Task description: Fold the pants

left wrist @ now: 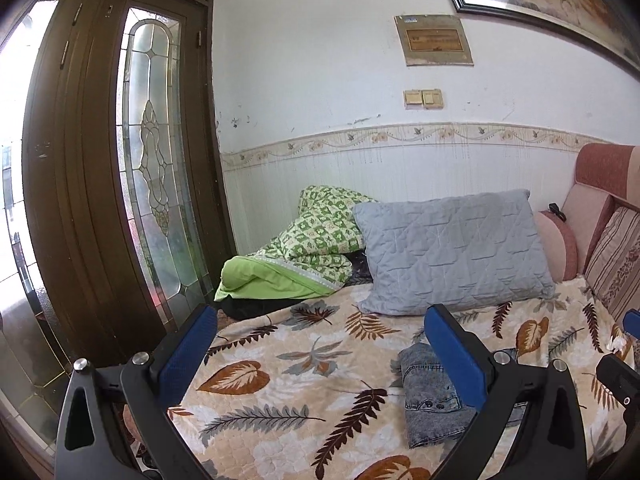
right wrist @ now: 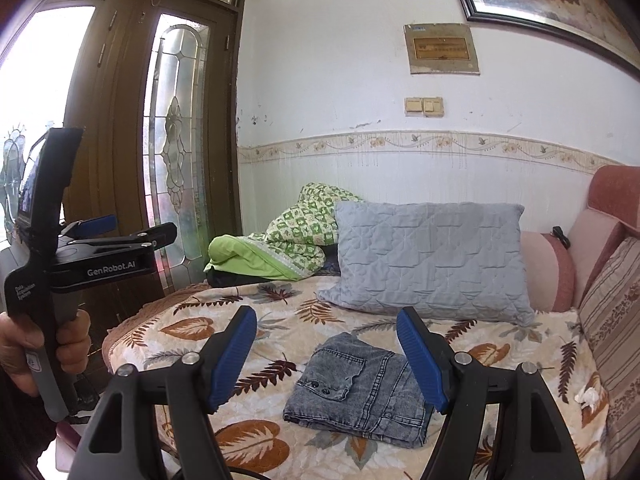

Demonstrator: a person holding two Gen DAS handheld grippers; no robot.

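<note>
The pants point(right wrist: 360, 392), grey acid-wash denim, lie folded into a compact rectangle on the bedspread point(right wrist: 280, 320), flat, w/ a pocket flap and two dark snaps facing up. All places below are given relative to the pants.

The right gripper point(right wrist: 326, 354) hangs above and in front of them, jaws spread wide, nothing between the blue pads point(right wrist: 232, 356); pads well clear of the denim, no contact. In the right wrist view the pants sit between the two fingers but beyond them, on the bed.

The left gripper point(left wrist: 320, 352) is off to the left of the pants, also released: jaws wide apart, nothing gripped. In the left wrist view its right-hand finger overlaps the pants' edge in the picture, but it's above the cloth, not pressing on it. The right wrist view shows that gripper from the side, far left of the pants, handle held in a person's hand point(right wrist: 60, 344).

Behind the pants, near the wall: a grey quilted pillow point(right wrist: 432, 264) leaning upright. Behind-left of the pants: a green checked quilt point(right wrist: 296, 232) bunched up, w/ a plain lime-green part in front of it. Right of the pants: a striped cushion point(right wrist: 612, 320) against the pink sofa back point(right wrist: 592, 232). A small white crumpled scrap point(right wrist: 588, 394) lies right of the pants, just by that cushion. Far left of the pants: a brown door point(right wrist: 180, 140) w/ leaded glass.
</note>
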